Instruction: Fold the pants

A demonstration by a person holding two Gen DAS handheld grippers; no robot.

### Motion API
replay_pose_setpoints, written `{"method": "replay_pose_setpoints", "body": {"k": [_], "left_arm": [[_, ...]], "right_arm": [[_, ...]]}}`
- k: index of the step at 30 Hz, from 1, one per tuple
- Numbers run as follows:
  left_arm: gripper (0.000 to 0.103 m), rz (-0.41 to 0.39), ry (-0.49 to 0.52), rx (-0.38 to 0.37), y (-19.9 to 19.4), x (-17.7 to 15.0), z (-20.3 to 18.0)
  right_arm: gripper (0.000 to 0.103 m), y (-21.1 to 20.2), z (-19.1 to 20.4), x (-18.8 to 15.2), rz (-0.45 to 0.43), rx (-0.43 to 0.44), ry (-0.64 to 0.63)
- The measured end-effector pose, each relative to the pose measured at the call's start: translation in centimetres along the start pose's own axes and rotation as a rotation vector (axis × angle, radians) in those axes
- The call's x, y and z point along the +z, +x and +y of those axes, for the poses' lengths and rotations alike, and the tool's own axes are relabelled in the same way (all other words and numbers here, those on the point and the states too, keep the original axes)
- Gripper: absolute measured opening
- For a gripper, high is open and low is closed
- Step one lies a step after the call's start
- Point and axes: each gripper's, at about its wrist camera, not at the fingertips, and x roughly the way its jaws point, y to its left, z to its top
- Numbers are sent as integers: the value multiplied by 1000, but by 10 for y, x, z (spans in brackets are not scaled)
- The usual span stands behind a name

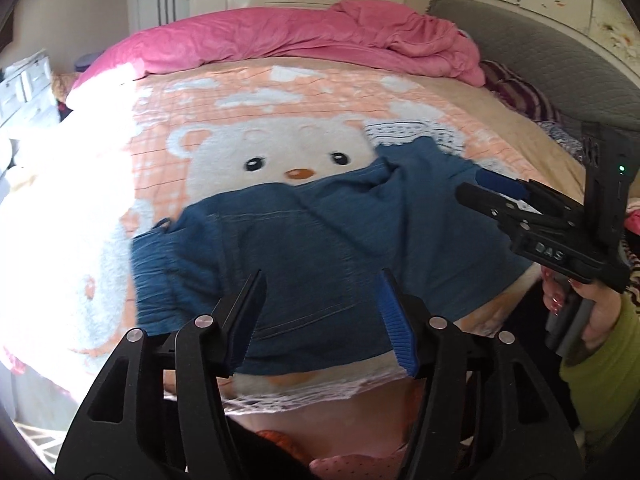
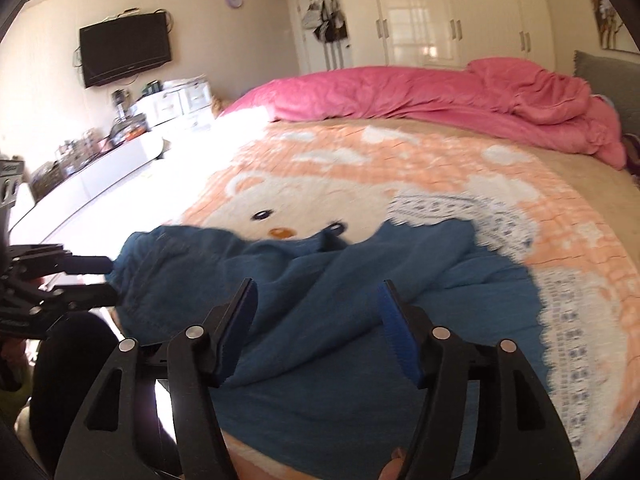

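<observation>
Left tool: jaws apart and empty, hanging over the near edge of the pants with nothing pinched between the blue ribbed pads.
Right tool: likewise released, jaws spread above the cloth, gripping nothing; in the left wrist view it shows at the right of the garment, carried by a hand in a green sleeve.
Pants: lying partly folded on the bear-print blanket near the front edge of the bed, long axis running left to right across both views.
Key relation: the pants lie ahead of and below both tools; the gathered waistband end sits to the left, nearer the left tool, and the looser end to the right, nearer the right tool.
Material: blue denim-like cloth, soft, with visible seams, an elastic ruched band and a raised crease across the middle.
Bedding: fluffy peach-and-white blanket; crumpled pink duvet at the far side.
Judgement: the fold looks unfinished, still bunched.
</observation>
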Motion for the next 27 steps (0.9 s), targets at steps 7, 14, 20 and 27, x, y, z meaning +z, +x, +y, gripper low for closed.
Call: {"method": "replay_pose_setpoints", "body": {"k": [7,14,20,27], "left_arm": [[50,69,1,-131,42,13,-38],[32,171,-18,-206,94,23,-62],[17,166,-95,-272,121,18,-58],[15,109,-31,-415,127,13,-73]], "right_arm": [[68,-10,-55,0,-34,-102,118],[68,-17,-89,-10,-43,-194,198],[68,-5,-88,-12,-5,-206,188],[68,27,-71,24,46,-164,159]]}}
